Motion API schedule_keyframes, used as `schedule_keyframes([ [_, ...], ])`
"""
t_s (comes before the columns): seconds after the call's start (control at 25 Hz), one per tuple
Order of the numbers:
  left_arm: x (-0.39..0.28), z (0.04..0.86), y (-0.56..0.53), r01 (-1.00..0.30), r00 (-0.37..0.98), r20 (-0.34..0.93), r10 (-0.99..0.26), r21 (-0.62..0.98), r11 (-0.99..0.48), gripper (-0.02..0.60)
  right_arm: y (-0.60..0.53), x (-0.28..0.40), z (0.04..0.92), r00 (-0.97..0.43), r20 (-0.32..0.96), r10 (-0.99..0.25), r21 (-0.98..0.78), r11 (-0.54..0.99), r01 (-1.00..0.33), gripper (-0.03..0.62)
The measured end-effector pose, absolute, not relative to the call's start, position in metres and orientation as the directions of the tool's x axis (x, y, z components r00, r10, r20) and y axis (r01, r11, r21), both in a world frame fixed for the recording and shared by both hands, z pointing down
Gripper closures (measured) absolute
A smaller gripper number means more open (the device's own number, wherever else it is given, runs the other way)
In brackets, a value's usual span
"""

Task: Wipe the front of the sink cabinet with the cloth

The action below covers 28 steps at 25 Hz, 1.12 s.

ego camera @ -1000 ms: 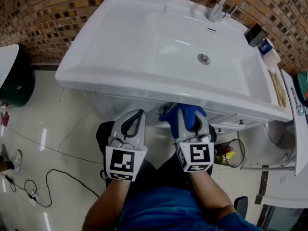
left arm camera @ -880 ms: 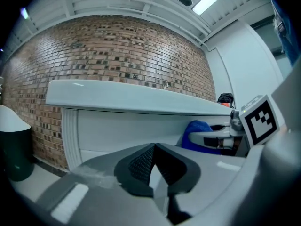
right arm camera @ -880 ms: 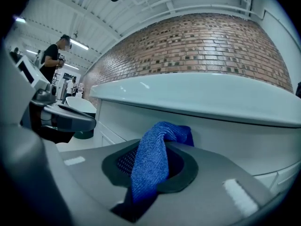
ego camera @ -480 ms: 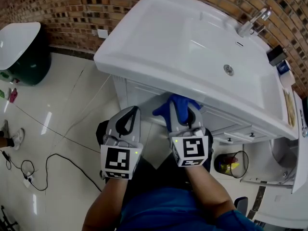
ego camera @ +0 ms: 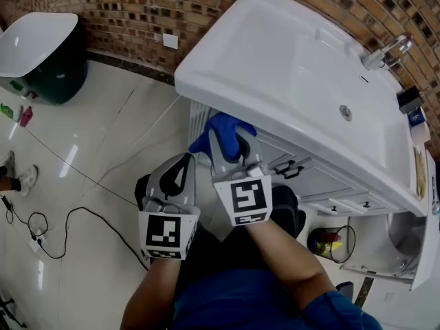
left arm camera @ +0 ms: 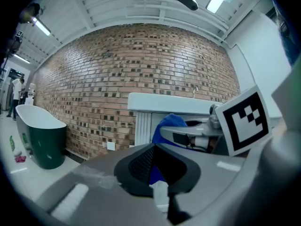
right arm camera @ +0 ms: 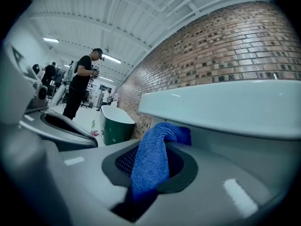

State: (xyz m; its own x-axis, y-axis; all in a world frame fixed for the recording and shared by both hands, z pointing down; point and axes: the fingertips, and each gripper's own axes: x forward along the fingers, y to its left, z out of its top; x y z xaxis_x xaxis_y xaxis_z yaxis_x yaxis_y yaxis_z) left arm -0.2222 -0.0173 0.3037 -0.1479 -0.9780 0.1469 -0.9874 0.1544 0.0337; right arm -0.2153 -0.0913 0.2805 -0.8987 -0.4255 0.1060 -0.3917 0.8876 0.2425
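Mostly hidden under the sink (ego camera: 275, 60), the cabinet (ego camera: 306, 181) faces a blue cloth (ego camera: 218, 126) pinched by the right hand-held gripper (ego camera: 230, 143); left hand-held gripper (ego camera: 187, 159) closed, empty.

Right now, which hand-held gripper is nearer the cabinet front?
Right. The right hand-held gripper holds the cloth up at the cabinet front; the left hand-held gripper sits beside it, farther back.

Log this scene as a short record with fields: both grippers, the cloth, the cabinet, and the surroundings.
left gripper: shut, empty
right gripper: shut on blue cloth
blue cloth: at left end of sink cabinet front, below the sink rim; contact unclear
surroundings: brick wall, green tub, tiled floor
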Motion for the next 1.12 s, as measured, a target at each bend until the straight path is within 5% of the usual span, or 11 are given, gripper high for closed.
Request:
schedule_keyframes([
  [0.6,-0.237,0.309,-0.005,-0.981,-0.171,0.156,-0.973,0.064,0.183,0.580,-0.086,-0.269,0.300,-0.920,0.137,-0.368,0.246,0.912,-0.329,0.519],
  [1.12,-0.176,0.305,-0.041,-0.999,-0.028,0.153,-0.988,0.018,0.031,0.579,-0.082,-0.140,0.284,-0.886,0.082,-0.456,0.165,0.883,-0.439,0.517],
])
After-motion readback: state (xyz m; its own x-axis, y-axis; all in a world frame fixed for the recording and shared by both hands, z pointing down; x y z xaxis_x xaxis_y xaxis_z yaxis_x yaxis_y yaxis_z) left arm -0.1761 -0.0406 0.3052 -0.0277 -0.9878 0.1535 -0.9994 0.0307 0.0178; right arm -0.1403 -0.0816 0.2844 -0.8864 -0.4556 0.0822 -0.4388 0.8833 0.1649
